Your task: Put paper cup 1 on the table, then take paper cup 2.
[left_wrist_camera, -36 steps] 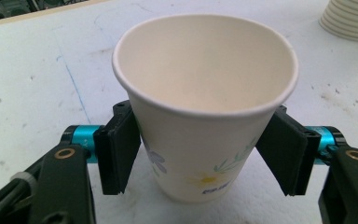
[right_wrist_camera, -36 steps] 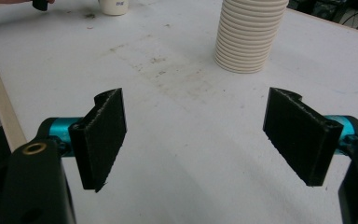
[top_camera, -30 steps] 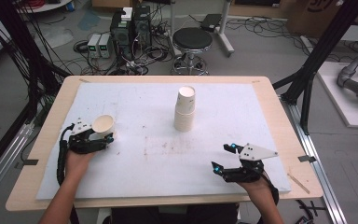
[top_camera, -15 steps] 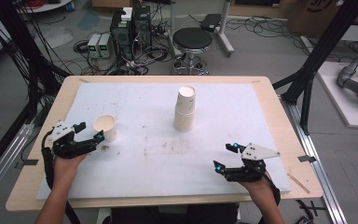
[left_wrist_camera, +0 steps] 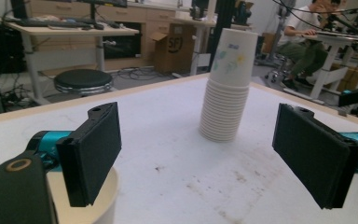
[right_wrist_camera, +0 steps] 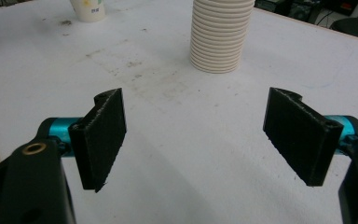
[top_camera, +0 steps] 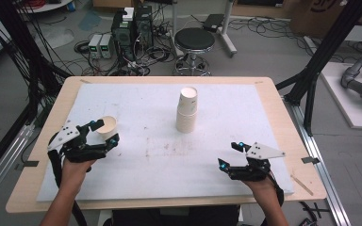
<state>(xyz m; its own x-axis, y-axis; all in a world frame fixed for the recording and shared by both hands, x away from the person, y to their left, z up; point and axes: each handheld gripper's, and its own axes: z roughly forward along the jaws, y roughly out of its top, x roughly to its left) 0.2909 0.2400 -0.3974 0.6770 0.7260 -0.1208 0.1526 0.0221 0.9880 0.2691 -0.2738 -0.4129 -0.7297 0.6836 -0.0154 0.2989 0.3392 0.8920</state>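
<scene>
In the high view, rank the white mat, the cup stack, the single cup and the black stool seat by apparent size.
1. white mat
2. black stool seat, though it stands farther off, so this is unsure
3. cup stack
4. single cup

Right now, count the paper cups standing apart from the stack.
1. The single paper cup stands upright on the white mat's left side, just beyond the left tongs. Others remain nested in the stack mid-table; its total can't be told.

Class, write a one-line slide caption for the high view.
Left gripper, jaws just opened, hangs at a single paper cup; the cup stack stands mid-table, right gripper open.
</scene>
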